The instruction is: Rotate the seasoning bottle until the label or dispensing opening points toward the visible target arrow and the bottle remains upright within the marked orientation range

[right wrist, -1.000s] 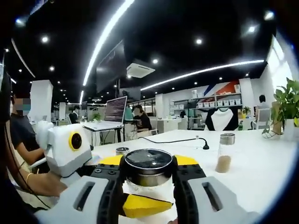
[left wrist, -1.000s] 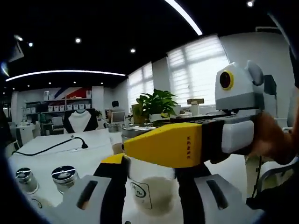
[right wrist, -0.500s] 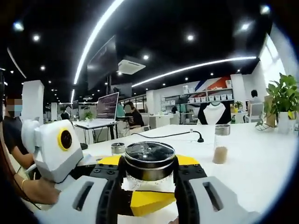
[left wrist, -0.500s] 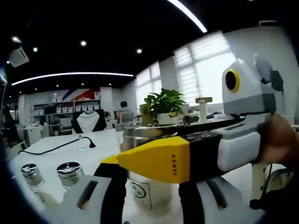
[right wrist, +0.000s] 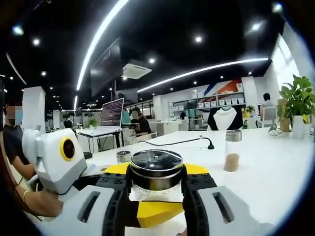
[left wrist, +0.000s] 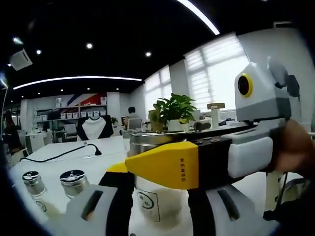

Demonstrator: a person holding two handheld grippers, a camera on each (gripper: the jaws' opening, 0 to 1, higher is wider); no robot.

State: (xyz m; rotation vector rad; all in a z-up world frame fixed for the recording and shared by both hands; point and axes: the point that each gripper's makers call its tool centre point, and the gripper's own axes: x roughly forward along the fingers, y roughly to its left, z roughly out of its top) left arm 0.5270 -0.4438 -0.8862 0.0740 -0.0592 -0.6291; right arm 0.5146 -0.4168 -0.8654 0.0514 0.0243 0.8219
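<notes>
The seasoning bottle (left wrist: 160, 204) is clear glass with pale granules, a small white label facing me and a metal lid (right wrist: 156, 166). It stands upright on the white table (right wrist: 266, 177). My left gripper (left wrist: 160, 189) is shut on the glass body, its black pads pressing both sides. My right gripper (right wrist: 156, 183) is shut around the lid. In the left gripper view the right gripper's yellow finger (left wrist: 167, 164) crosses in front of the lid from the right. The left gripper's yellow finger (right wrist: 157, 212) shows below the lid in the right gripper view.
Two small metal-capped shakers (left wrist: 32, 183) (left wrist: 74, 182) stand at the left. A tall bottle of brown spice (right wrist: 232, 150) and a low jar (right wrist: 124, 156) stand further off. A black cable (right wrist: 179, 142) runs across the table. A potted plant (left wrist: 174, 110) and people at desks are behind.
Both views shifted slightly since one second ago, so the hands moved a little. Both grippers stay on the bottle. Over the last half second almost nothing moved.
</notes>
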